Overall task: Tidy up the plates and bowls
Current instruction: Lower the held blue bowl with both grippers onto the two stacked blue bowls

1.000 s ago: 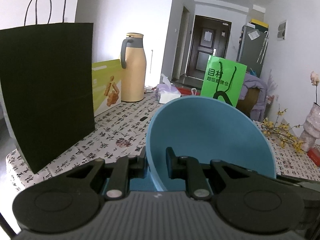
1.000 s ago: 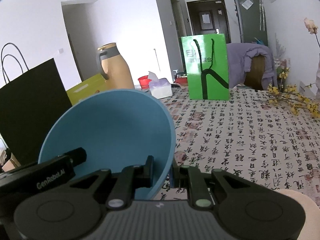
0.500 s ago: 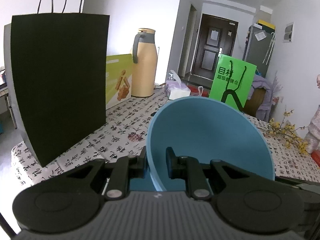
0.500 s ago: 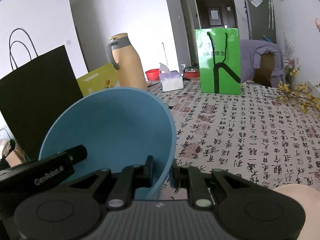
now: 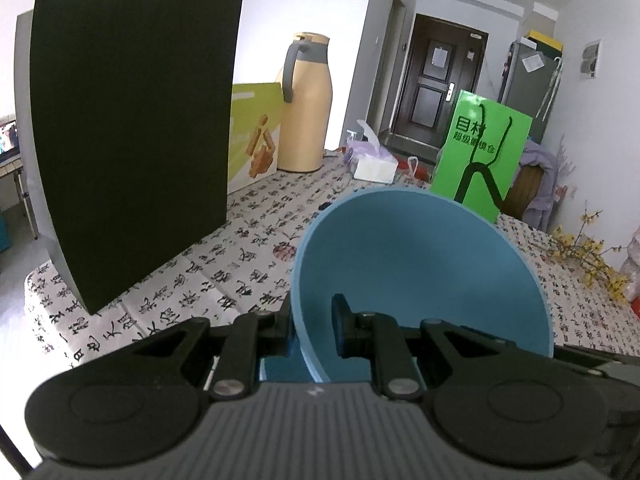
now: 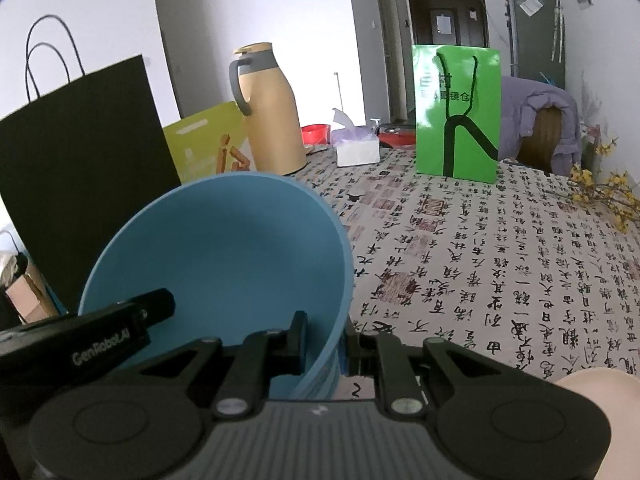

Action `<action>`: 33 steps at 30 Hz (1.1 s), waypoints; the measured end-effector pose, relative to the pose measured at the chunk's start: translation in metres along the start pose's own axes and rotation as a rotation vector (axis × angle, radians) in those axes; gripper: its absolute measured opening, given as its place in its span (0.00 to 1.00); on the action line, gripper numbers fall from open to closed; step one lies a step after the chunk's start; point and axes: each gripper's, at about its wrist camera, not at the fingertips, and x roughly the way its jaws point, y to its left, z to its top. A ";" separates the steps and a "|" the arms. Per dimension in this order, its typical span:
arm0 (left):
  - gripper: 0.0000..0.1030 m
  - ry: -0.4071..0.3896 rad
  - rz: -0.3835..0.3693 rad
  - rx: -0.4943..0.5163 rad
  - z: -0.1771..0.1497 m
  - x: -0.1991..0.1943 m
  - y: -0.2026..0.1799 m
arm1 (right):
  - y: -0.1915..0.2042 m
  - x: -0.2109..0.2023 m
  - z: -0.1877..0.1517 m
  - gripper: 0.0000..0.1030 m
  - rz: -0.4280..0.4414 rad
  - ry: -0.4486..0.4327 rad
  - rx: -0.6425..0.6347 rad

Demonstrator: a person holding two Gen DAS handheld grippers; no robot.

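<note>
Both grippers pinch opposite sides of one blue bowl's (image 5: 420,264) rim: the left gripper (image 5: 312,320) is clamped narrow on its left wall, the right gripper (image 6: 326,336) likewise on its right wall; the bowl hangs tilted above the patterned bench (image 6: 500,264), clear of it. Against a second ago the black paper bag (image 5: 132,140) and the thermos (image 5: 306,104) loom larger and higher, so the bowl has been carried forward and somewhat down; judging by that, it is being brought towards a set-down, with no plates in view.
</note>
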 end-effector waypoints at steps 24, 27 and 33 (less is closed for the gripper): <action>0.16 0.064 -0.003 0.005 -0.018 0.025 0.011 | 0.023 0.013 -0.013 0.15 -0.114 -0.043 -0.173; 0.16 0.069 -0.006 0.001 -0.019 0.028 0.013 | 0.027 0.016 -0.016 0.15 -0.145 -0.052 -0.202; 0.16 0.069 -0.003 0.008 -0.021 0.030 0.014 | 0.028 0.019 -0.018 0.16 -0.159 -0.049 -0.216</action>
